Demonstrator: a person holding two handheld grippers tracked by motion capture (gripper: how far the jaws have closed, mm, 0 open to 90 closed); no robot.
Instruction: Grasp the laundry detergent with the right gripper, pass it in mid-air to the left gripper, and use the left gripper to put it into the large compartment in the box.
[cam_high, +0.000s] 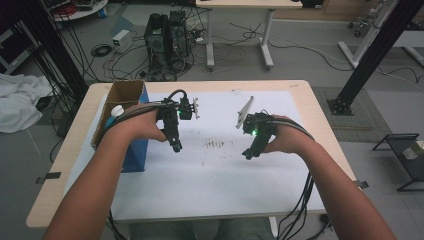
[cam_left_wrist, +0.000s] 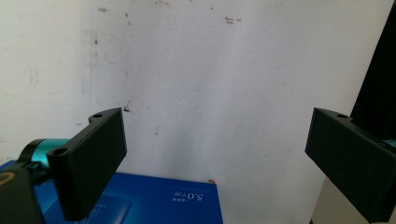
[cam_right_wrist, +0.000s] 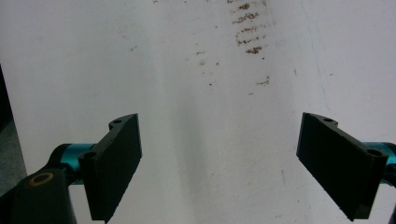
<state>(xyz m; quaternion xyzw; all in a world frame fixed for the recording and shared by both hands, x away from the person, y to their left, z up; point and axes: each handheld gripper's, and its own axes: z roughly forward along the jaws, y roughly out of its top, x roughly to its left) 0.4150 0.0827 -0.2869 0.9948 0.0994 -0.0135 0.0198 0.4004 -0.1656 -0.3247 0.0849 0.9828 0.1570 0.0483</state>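
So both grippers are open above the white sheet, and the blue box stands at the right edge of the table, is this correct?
Not quite: the blue box stands at the table's left side, beside the left gripper, as the high view shows. Both grippers, including the right gripper, are open over the white sheet.

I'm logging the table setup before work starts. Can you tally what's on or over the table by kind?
Grippers: 2, left gripper and right gripper, both open and empty
Blue box: 1
White-capped bottle inside the box: 1
White mat: 1
Total: 5
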